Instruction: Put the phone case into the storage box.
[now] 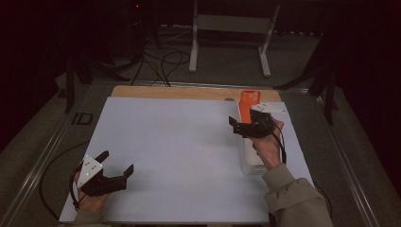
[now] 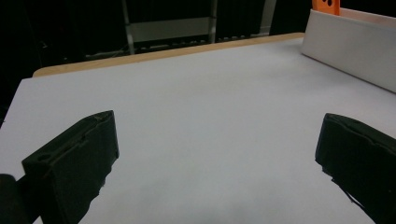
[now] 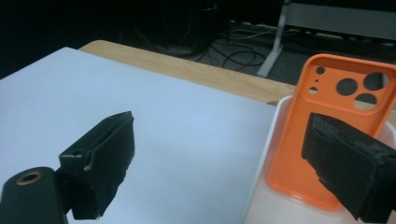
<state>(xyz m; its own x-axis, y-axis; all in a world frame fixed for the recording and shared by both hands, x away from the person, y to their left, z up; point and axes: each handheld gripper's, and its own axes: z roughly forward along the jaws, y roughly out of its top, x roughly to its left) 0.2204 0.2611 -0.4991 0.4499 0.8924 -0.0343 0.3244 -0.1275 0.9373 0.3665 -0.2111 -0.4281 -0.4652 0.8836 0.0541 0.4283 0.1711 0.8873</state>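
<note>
black jaws of the right gripper (image 3: 215, 172) stand spread low in its view, one overlapping the orange phone case (image 3: 327, 121) propped in the white tray (image 3: 266, 186) at right. likely a grasp: straddle one case edge, close gently. left gripper (image 1: 113, 168), lower left, spread and empty.

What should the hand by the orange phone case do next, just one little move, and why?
Probably slide the right gripper sideways toward the orange phone case. Its fingers are open, but one hangs over the white sheet and only the other sits in front of the case, which leans in the white tray.
</note>
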